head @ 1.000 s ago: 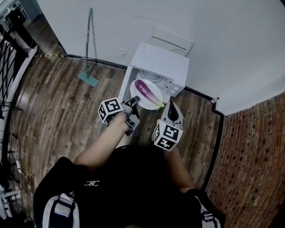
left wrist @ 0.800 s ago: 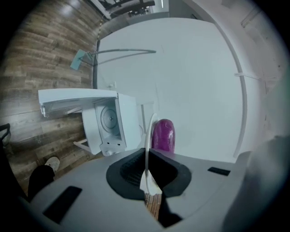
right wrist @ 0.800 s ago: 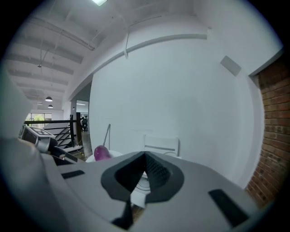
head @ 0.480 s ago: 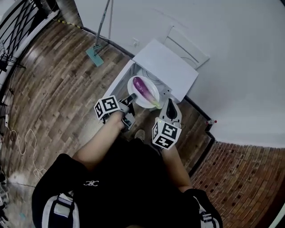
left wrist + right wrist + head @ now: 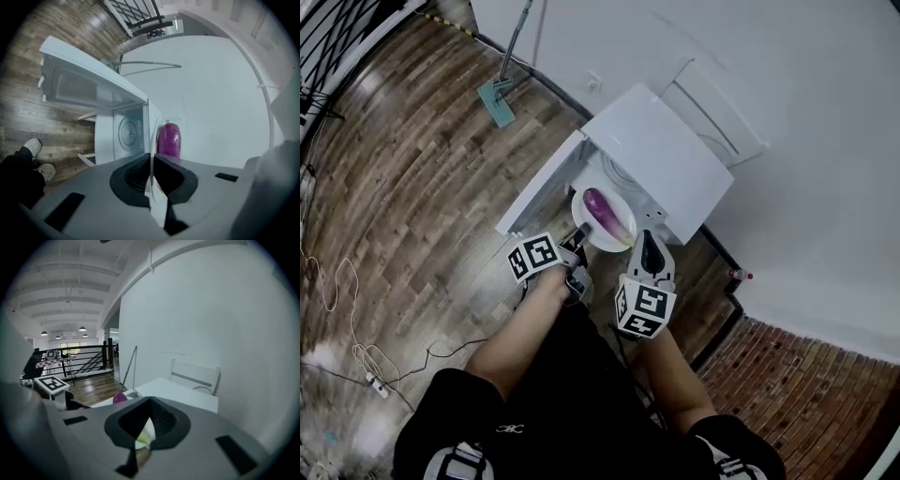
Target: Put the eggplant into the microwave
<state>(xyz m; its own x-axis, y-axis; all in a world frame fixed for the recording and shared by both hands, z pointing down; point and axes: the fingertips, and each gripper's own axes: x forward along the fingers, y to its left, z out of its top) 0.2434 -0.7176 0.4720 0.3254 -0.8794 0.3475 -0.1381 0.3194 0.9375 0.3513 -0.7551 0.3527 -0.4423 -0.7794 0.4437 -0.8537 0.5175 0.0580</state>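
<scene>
A purple eggplant lies on a white plate held just in front of the open white microwave. The microwave door swings out to the left. My left gripper is shut on the plate's near-left rim and my right gripper on its near-right rim. In the left gripper view the left gripper pinches the thin plate edge-on, with the eggplant beyond it and the turntable inside. In the right gripper view the right gripper clamps the rim, and the eggplant peeks out at the left.
A white chair stands against the wall behind the microwave. A mop leans on the wall at the far left. Cables and a power strip lie on the wood floor. A small bottle stands by the brick-patterned floor.
Both grippers have sunk with the plate and come closer to the microwave's opening. The microwave now looks larger and nearer in the head view.
</scene>
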